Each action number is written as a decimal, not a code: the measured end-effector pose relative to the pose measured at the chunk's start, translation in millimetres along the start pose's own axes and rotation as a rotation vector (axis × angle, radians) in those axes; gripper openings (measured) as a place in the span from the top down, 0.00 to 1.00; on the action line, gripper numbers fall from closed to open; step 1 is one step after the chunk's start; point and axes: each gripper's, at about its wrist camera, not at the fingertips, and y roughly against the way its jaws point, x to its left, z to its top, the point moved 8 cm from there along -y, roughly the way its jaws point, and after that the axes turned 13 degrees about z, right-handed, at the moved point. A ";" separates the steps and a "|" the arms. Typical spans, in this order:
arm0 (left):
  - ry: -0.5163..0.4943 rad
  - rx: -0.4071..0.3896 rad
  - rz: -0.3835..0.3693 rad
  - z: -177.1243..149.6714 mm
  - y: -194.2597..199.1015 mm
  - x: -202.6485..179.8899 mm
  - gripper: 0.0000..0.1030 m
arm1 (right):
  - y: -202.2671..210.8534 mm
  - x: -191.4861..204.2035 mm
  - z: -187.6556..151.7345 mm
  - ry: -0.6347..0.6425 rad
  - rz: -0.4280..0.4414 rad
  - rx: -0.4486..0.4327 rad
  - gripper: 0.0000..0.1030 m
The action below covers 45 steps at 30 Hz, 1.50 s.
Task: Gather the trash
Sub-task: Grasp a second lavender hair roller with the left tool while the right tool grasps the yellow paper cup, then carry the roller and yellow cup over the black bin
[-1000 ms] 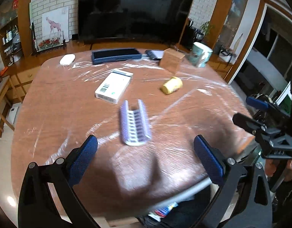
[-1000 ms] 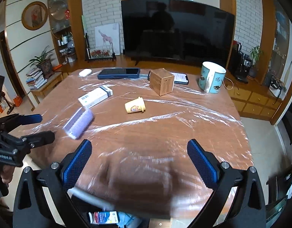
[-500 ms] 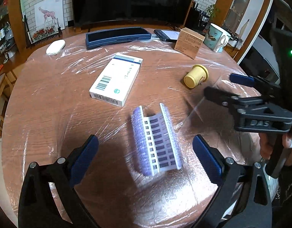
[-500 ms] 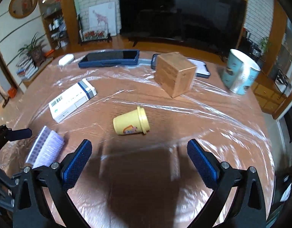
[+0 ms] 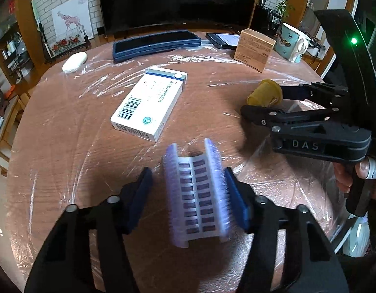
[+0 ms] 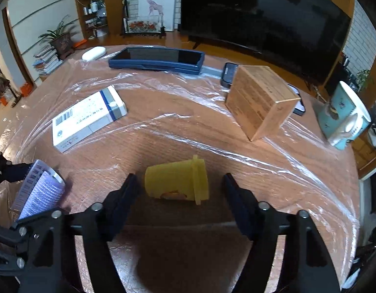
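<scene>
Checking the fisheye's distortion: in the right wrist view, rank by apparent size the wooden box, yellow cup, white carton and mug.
1. White carton and wooden box, too alike to rank.
2. Yellow cup and mug, also alike.

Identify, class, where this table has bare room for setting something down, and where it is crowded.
Free: the stretch between the white carton and the wooden box, and the table's right side below the mug. Crowded: the far edge, around the dark case and phone.
</scene>
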 end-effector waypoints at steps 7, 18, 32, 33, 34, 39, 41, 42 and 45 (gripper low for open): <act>0.018 -0.007 0.003 2.6 -0.3 3.2 0.57 | -0.3 1.3 4.0 -0.003 0.021 -0.006 0.55; 0.032 -0.022 0.000 3.1 6.0 6.0 0.57 | 22.5 7.2 -6.2 -0.062 0.080 -0.041 0.55; 0.018 -0.059 -0.039 -2.1 29.3 1.8 0.57 | 75.1 21.3 -51.7 -0.122 0.095 -0.082 0.55; 0.015 -0.061 -0.040 -3.0 31.2 1.3 0.57 | 76.9 21.4 -54.4 -0.125 0.096 -0.084 0.55; 0.012 -0.063 -0.042 -4.1 33.5 0.7 0.57 | 80.8 22.2 -58.9 -0.130 0.098 -0.086 0.55; -0.004 -0.069 -0.053 -10.5 44.3 -4.3 0.57 | 95.0 24.8 -75.4 -0.148 0.109 -0.094 0.55; -0.011 -0.072 -0.058 -13.5 48.7 -6.4 0.57 | 100.3 26.9 -81.6 -0.156 0.116 -0.098 0.55; -0.014 -0.074 -0.059 -14.8 50.5 -7.2 0.57 | 103.8 27.9 -85.1 -0.162 0.122 -0.101 0.55; -0.028 -0.080 -0.065 -19.0 57.2 -11.2 0.57 | 112.4 30.2 -92.4 -0.173 0.135 -0.106 0.55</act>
